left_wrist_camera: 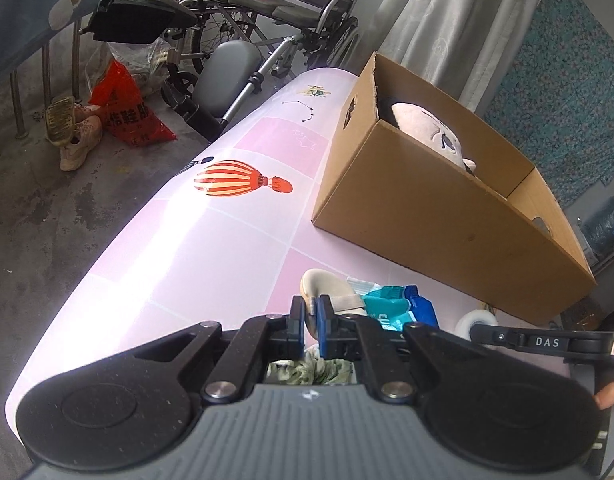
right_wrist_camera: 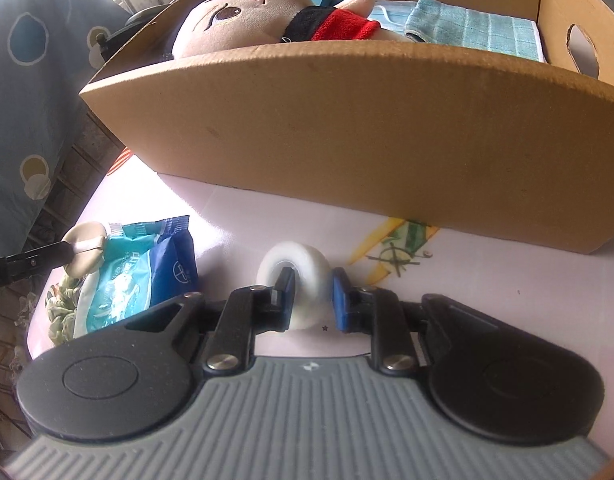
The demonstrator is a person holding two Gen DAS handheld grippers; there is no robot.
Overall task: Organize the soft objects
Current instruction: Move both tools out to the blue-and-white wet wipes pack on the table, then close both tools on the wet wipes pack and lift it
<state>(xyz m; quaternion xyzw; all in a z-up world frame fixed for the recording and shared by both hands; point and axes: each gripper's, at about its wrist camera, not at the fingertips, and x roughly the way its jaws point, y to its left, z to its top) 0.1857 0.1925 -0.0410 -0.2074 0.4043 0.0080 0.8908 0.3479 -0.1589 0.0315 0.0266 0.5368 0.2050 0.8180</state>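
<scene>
While the right tongs [right_wrist_camera: 313,294] pinch the white tape roll [right_wrist_camera: 293,276] off-centre, it may squirt free; the left tongs [left_wrist_camera: 311,314], clamped on the beige padded strap [left_wrist_camera: 327,292], could drag the blue wipes packet [left_wrist_camera: 391,306] off the pink counter [left_wrist_camera: 211,248].

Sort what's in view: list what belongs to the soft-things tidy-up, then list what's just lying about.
Job:
- cardboard box
- plush doll, face mask and blue cloth, in the box
- white tape roll, between the right gripper fingers
- beige pad, clamped by the left gripper
- blue wipes packet

Lying about:
- wheelchair
- red bags
- shoes
</scene>
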